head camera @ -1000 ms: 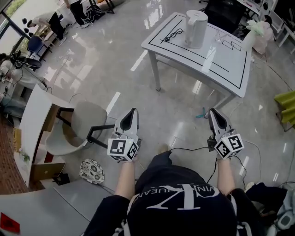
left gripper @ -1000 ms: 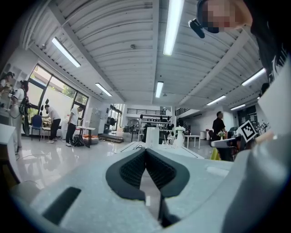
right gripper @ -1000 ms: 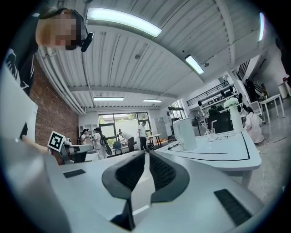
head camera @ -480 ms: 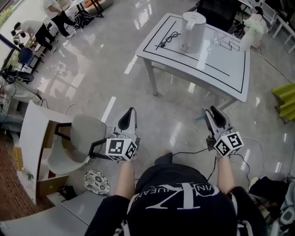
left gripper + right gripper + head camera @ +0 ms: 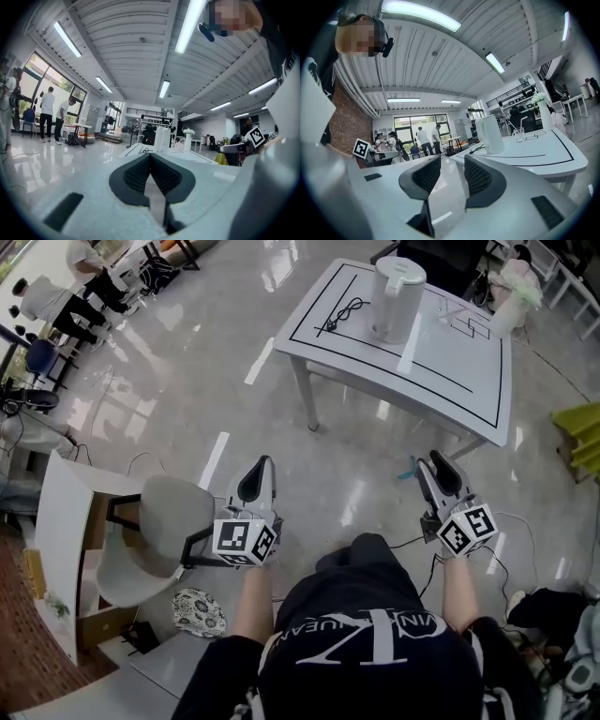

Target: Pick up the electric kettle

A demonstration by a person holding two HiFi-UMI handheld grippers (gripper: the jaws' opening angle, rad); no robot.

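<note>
The white electric kettle stands upright on a white table with black lines, its black cord coiled to its left. Both grippers hover over the floor, well short of the table, pointing level towards it. My left gripper is shut, its black pads meeting with nothing between them; the kettle shows far ahead. My right gripper is open: its jaws have just been opening, with nothing between them. The kettle stands ahead and to the right of them.
A grey chair and a white desk stand at my left. On the table are a glass with a straw and a vase of flowers. A black cable lies on the floor. People stand far off at the left.
Both grippers have moved forward towards the table. The right gripper's jaws, shut a second ago, now stand apart. The left gripper stays shut.
</note>
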